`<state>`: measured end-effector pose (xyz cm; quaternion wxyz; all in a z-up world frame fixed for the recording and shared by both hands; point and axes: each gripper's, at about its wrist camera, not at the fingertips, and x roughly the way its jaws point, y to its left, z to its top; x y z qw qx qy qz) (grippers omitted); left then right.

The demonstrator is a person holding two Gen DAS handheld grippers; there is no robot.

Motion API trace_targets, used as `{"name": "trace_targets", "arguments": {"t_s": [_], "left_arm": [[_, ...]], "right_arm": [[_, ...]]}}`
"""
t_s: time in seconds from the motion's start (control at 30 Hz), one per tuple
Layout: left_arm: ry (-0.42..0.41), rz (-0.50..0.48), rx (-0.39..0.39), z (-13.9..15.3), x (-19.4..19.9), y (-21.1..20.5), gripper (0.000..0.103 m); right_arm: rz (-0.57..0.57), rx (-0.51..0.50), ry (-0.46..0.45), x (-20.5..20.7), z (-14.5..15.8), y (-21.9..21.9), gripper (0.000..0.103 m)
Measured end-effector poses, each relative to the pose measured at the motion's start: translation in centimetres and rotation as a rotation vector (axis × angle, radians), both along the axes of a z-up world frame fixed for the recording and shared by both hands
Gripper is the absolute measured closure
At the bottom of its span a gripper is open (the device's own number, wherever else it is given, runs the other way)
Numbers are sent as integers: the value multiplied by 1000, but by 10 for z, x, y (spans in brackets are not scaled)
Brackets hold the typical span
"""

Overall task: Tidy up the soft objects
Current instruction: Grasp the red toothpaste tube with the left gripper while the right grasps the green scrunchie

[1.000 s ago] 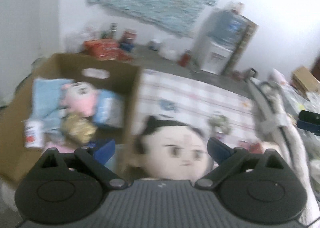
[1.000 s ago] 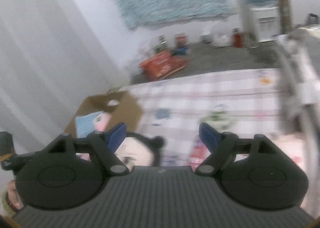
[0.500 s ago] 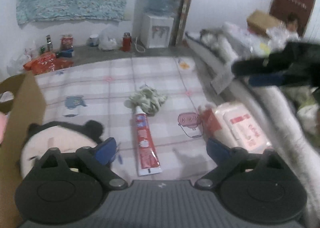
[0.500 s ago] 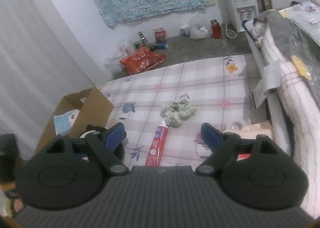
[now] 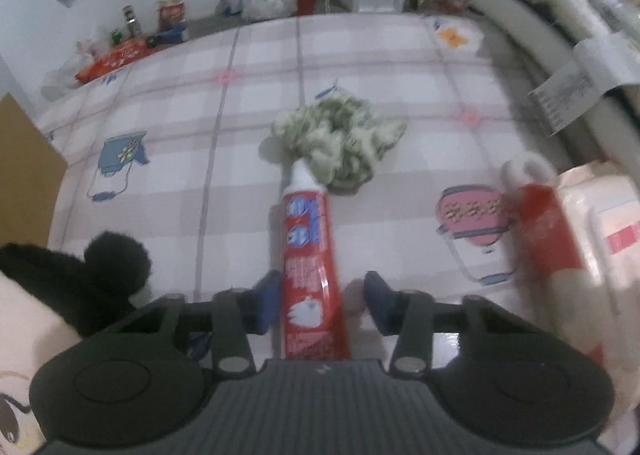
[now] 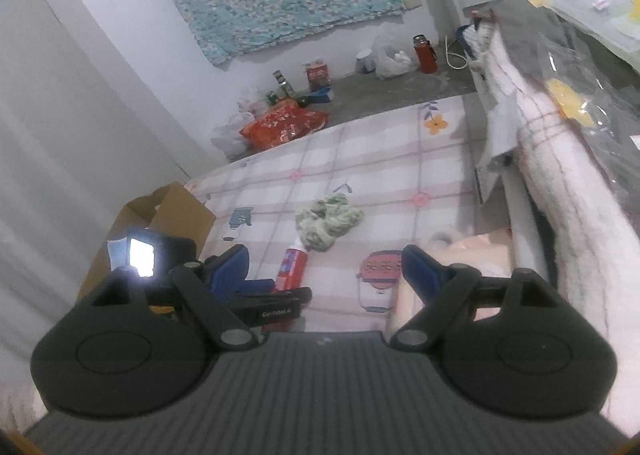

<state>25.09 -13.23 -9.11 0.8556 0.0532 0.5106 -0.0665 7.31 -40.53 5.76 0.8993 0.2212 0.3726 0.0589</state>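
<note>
A red and white toothpaste tube (image 5: 308, 255) lies lengthwise on the checked mat (image 5: 400, 67), its cap against a fluffy green and white cloth (image 5: 340, 139). My left gripper (image 5: 320, 301) is low over the tube's rear half with the tube between its jaws, which are closing. The left pad is at the tube's edge and a gap remains on the right. A plush doll head with black hair (image 5: 60, 295) lies at the lower left. My right gripper (image 6: 324, 269) hangs open higher up, with nothing between its fingers. From there the tube (image 6: 292, 265) and cloth (image 6: 328, 221) show.
An open cardboard box (image 6: 176, 211) stands at the mat's left edge. A pink wipes pack (image 5: 600, 235) and a red and white item (image 5: 540, 223) lie on the right. Rolled bedding (image 6: 560, 175) borders the right side. Bags and bottles (image 6: 284, 123) crowd the floor beyond.
The left gripper swung from the box and doll to the mat, dropped onto the toothpaste tube and narrowed its jaws. The right gripper sank a little and stayed open.
</note>
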Motion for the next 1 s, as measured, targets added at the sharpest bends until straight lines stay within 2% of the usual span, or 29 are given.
{"name": "trace_targets", "arguments": {"t_s": [0.03, 0.13, 0.37, 0.53, 0.63, 0.73, 1.0], "left_arm": [[10, 7, 12, -4, 1, -1, 70], [-6, 16, 21, -4, -5, -1, 71], [64, -27, -34, 1, -36, -4, 71], [72, -46, -38, 3, -66, -1, 71], [76, -24, -65, 4, -70, 9, 71], [67, -7, -84, 4, -71, 19, 71], [49, -1, -107, 4, -72, 30, 71]], "right_arm": [[0, -2, 0, 1, -2, -1, 19], [7, -7, 3, 6, -4, -2, 19], [111, -88, 44, 56, -13, 19, 18], [222, -172, 126, 125, -43, 44, 13], [273, -216, 162, 161, -65, 59, 4], [326, -262, 181, 191, -85, 74, 3], [397, -361, 234, 224, -137, 96, 3]]}}
